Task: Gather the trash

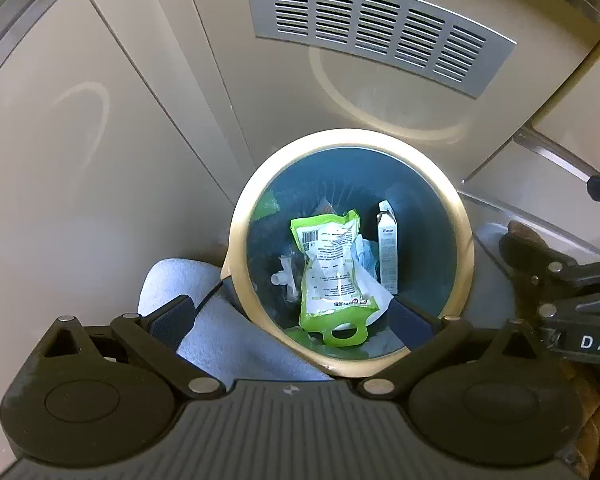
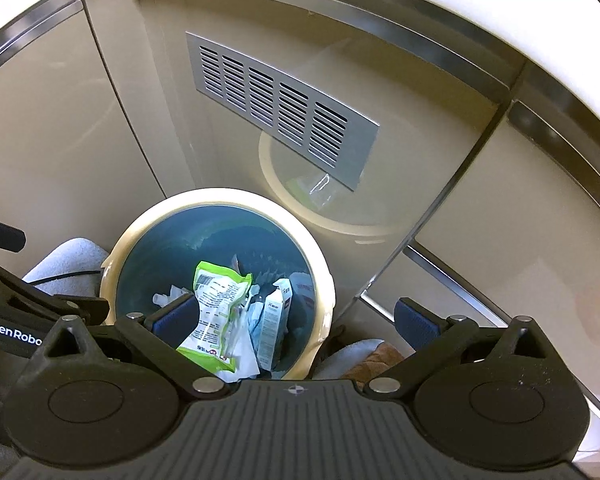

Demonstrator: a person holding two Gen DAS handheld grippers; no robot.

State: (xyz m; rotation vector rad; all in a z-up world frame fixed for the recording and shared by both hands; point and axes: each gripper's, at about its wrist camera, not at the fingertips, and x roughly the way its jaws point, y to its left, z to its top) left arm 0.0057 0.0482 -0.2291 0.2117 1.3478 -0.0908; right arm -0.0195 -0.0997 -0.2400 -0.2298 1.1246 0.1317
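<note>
A round bin with a cream rim (image 1: 340, 138) (image 2: 220, 198) and a blue liner stands on the floor against a cabinet. Inside it lie a green and white pouch (image 1: 332, 264) (image 2: 216, 300), a white carton (image 1: 388, 252) (image 2: 274, 320), crumpled tissue and small clear plastic bits. My left gripper (image 1: 292, 320) hovers above the bin's near edge, open, with nothing between its blue pads. To the right of it, my right gripper (image 2: 294, 318) is open and empty too, its left pad over the bin and its right pad outside it.
Glossy beige cabinet doors with a metal vent grille (image 1: 380, 32) (image 2: 284, 108) rise just behind the bin. A pale blue towel (image 1: 220, 328) (image 2: 64, 264) lies beside the bin. A brown woven item (image 2: 384, 356) sits at its right. A countertop edge (image 2: 420, 0) overhangs.
</note>
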